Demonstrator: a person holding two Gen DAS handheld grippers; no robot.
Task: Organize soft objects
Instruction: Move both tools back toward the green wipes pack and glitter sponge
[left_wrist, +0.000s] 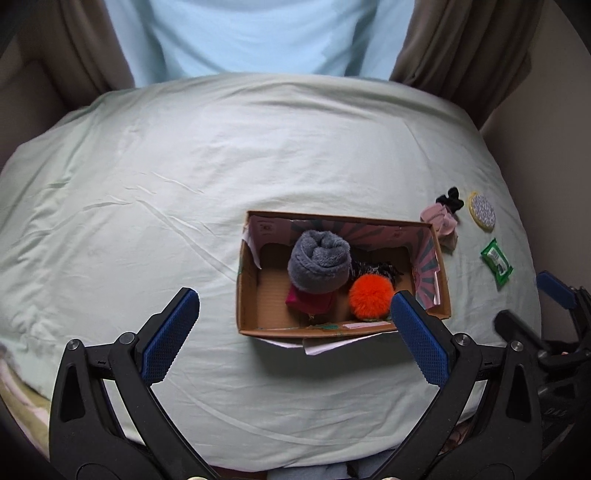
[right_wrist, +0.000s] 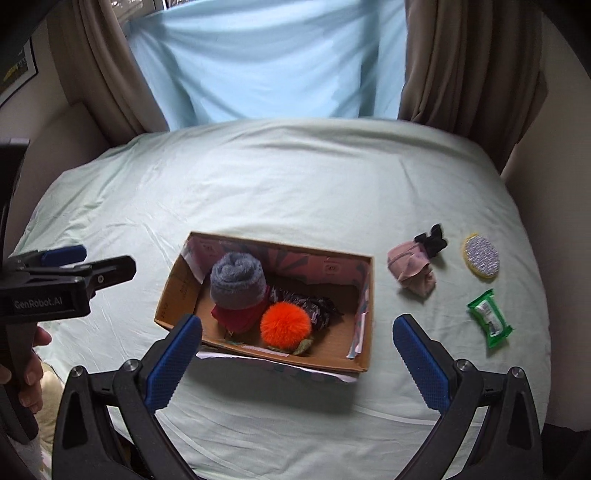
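Both grippers hover over the pale green bedsheet (right_wrist: 295, 177), each spread wide with nothing between its blue pads: the left gripper (left_wrist: 295, 306) and the right gripper (right_wrist: 297, 332). In the open brown cardboard box (right_wrist: 177, 291) sit a rolled grey fleece bundle (right_wrist: 238, 280) and a fluffy orange pompom (right_wrist: 283, 325). Out on the sheet to its right lie a crumpled pink cloth (right_wrist: 410, 267), a black fabric piece (right_wrist: 432, 238), a round yellow-rimmed pad (right_wrist: 481, 258) and a green wipes packet (right_wrist: 489, 317).

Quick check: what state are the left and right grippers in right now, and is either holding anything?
Left gripper: jaws open, holding nothing.
Right gripper: jaws open, holding nothing.
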